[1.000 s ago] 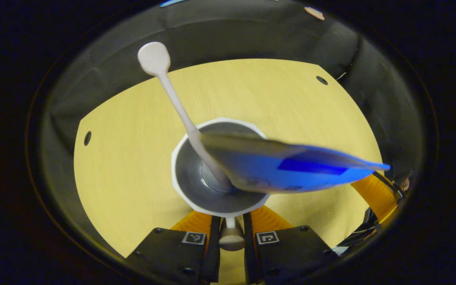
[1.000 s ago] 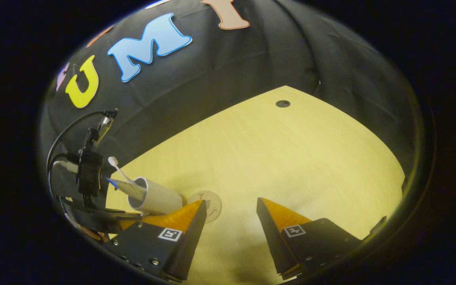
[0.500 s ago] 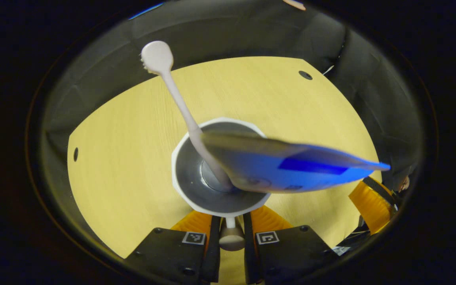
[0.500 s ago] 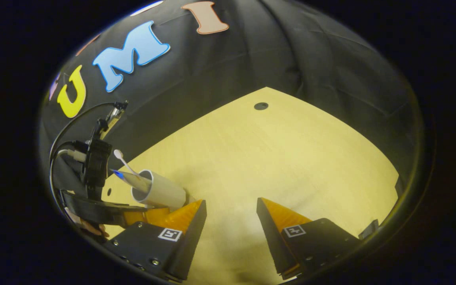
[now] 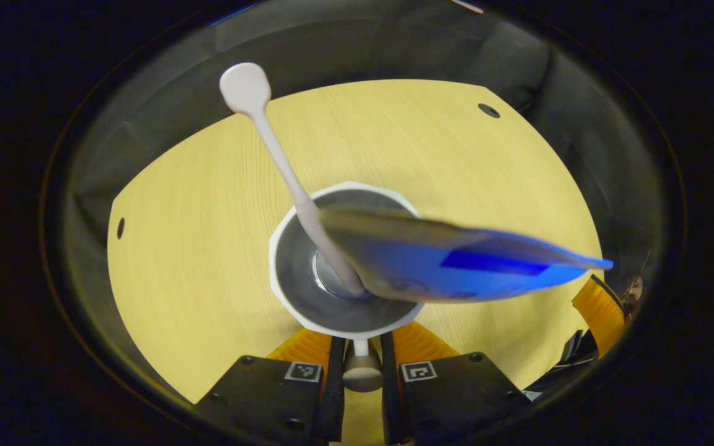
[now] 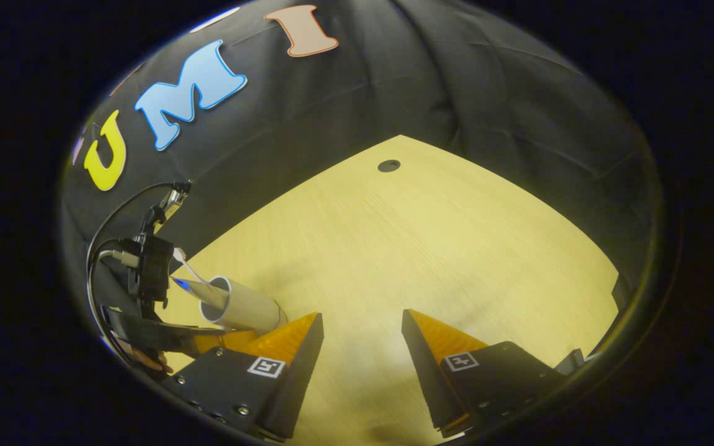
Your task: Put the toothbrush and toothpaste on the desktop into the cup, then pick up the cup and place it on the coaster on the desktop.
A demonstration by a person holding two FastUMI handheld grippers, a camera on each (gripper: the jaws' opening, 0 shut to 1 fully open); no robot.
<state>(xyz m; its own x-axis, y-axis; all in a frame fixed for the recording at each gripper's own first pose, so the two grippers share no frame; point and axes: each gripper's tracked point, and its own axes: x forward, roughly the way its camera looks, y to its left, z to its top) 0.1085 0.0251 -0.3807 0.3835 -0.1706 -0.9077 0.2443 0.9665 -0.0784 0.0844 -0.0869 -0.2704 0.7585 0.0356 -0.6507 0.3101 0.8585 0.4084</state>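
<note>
The left gripper (image 5: 362, 365) is held with its jaws drawn close together, both fingers pressed on the handle of the cup (image 5: 344, 310); in the right gripper view it (image 6: 208, 337) is seen low at the left, with a hand (image 6: 143, 358) partly seen beneath it; the right gripper (image 6: 357, 347) is held with its jaws spread wide apart, nothing between them, pointed down toward the worktop (image 6: 431, 248); in the left gripper view it (image 5: 599, 310) is seen at the right edge.
</note>
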